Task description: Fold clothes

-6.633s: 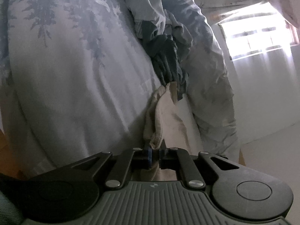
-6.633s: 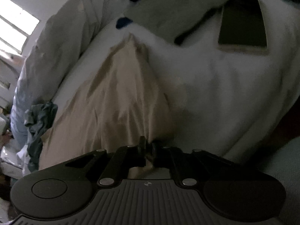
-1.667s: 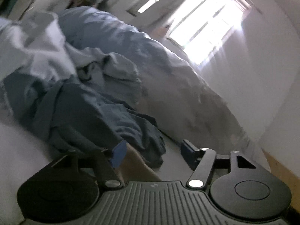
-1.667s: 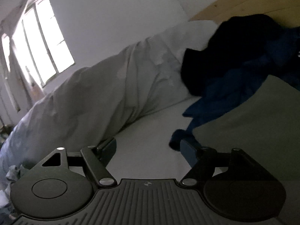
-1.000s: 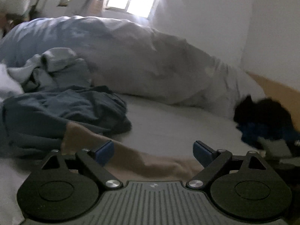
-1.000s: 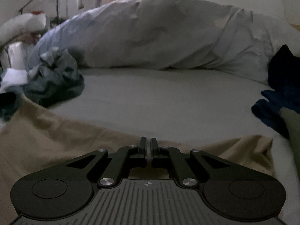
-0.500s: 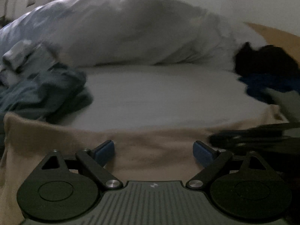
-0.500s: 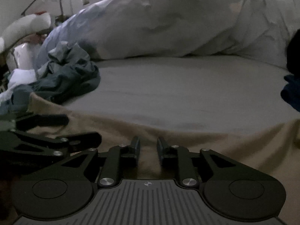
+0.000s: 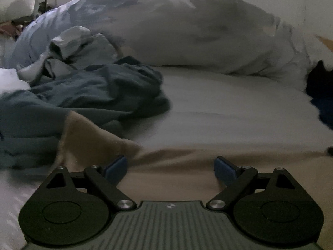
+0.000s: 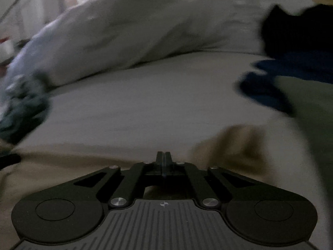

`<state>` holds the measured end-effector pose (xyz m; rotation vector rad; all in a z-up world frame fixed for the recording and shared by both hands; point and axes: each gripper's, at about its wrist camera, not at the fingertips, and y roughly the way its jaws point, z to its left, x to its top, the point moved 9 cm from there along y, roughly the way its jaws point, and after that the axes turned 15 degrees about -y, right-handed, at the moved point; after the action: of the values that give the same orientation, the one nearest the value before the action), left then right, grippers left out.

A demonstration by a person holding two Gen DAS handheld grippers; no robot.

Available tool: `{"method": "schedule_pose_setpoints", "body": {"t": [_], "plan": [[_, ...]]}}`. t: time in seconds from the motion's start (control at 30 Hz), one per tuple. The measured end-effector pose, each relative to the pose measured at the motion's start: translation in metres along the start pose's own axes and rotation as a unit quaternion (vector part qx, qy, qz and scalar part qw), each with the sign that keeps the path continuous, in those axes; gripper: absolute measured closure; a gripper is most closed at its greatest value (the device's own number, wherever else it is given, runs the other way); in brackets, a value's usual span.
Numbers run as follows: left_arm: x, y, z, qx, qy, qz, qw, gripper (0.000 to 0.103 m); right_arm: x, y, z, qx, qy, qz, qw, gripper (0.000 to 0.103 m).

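Two views share one bed, yet each holds detail the other lacks. In the left wrist view, the far left carries a pile of blue-grey clothes [image 9: 87, 91], sharp enough to show its folds; the right wrist view gives only a blurred dark-teal smear [image 10: 22, 112] at its left edge. Lower left of centre, a raised corner of the tan garment [image 9: 166, 179] stands against that pile, and the rest lies as a flat band across the white sheet [image 9: 229, 112]. The left gripper [image 9: 170, 167] hovers over it with its blue pads [image 9: 116, 166] spread wide, nothing pinched between them. A rumpled pale duvet [image 9: 187, 31] fills the top of both frames.

The right wrist view shows the tan garment [image 10: 83, 162] along the bottom, bunched into a hump right of centre. The right gripper [image 10: 164, 157] has its jaws just closed and pressed flat together; whether cloth is caught between the tips cannot be told. At its right, this view alone shows a dark blue garment [image 10: 268, 85] beside an olive-green cloth [image 10: 308, 108], below a black garment [image 10: 297, 27]. The left wrist view catches only a black and blue sliver [image 9: 320, 87] at its right edge.
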<state>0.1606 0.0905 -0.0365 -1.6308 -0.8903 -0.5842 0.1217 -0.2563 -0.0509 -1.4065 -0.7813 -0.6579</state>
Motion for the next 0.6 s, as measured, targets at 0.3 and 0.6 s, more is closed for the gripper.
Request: {"method": "schedule_pose_setpoints", "body": {"t": [0.3, 0.6], "plan": [[0.025, -0.008, 0.055, 0.129, 0.010, -0.013, 0.9915, 0.000, -0.007, -0.002, -0.014, -0.081, -0.035, 0.009, 0.996, 0.103], [0.059, -0.061, 0.139, 0.202, -0.074, -0.063, 0.9745, 0.000, 0.004, -0.039, -0.008, -0.221, -0.113, -0.023, 0.969, 0.012]]}}
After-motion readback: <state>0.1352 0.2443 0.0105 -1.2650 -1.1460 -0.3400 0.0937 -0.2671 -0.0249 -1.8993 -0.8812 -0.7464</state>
